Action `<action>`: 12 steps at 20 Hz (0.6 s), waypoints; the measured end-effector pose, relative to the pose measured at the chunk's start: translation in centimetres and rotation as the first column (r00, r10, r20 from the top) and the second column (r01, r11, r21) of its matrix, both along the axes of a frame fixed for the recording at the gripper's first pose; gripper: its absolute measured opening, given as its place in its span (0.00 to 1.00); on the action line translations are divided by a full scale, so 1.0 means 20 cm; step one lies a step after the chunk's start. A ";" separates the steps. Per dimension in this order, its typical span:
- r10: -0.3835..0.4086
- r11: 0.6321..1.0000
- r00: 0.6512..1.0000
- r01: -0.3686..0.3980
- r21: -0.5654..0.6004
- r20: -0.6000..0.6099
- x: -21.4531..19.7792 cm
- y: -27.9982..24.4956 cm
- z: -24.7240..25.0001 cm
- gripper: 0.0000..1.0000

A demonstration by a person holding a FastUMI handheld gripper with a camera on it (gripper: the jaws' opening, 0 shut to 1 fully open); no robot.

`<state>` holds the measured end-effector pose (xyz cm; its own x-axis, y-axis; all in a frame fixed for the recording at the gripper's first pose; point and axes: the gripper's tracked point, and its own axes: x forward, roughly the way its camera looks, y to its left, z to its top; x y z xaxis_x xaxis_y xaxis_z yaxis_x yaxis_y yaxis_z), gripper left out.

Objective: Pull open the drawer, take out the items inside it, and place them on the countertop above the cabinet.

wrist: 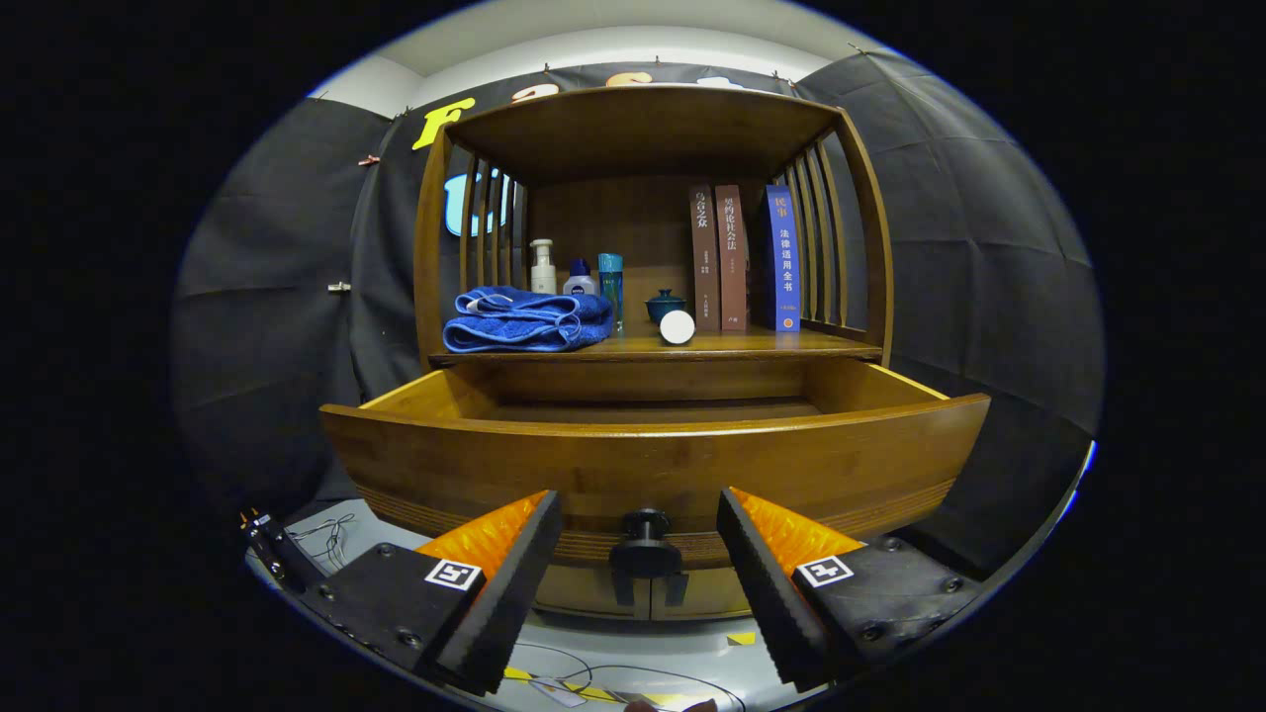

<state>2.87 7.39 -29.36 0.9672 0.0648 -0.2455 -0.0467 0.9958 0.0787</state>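
A wooden cabinet stands ahead with its drawer pulled out toward me. The drawer's dark round knob sits between my fingers, untouched by either. My gripper is open, fingers spread wide to both sides of the knob. The drawer's inside is mostly hidden behind its front panel; I see only bare wood at its back. On the countertop above the drawer lie a folded blue towel and a white round object.
Further back on the countertop stand a white pump bottle, two small bottles, a blue lidded cup and three upright books. Slatted side rails and a wooden top enclose this shelf. Cables lie on the floor below.
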 end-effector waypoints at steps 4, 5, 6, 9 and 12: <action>-0.043 0.999 0.999 0.043 0.013 -0.005 0.06 -0.03 0.00 0.99; -0.049 0.999 0.999 0.049 0.015 -0.009 0.07 -0.03 0.00 0.98; -0.052 0.998 0.999 0.052 0.024 -0.004 0.08 -0.03 0.02 0.98; -0.055 0.998 0.999 0.055 0.015 -0.001 0.17 -0.04 0.06 0.98; -0.053 0.998 0.999 0.053 -0.014 -0.003 0.29 -0.04 0.04 0.99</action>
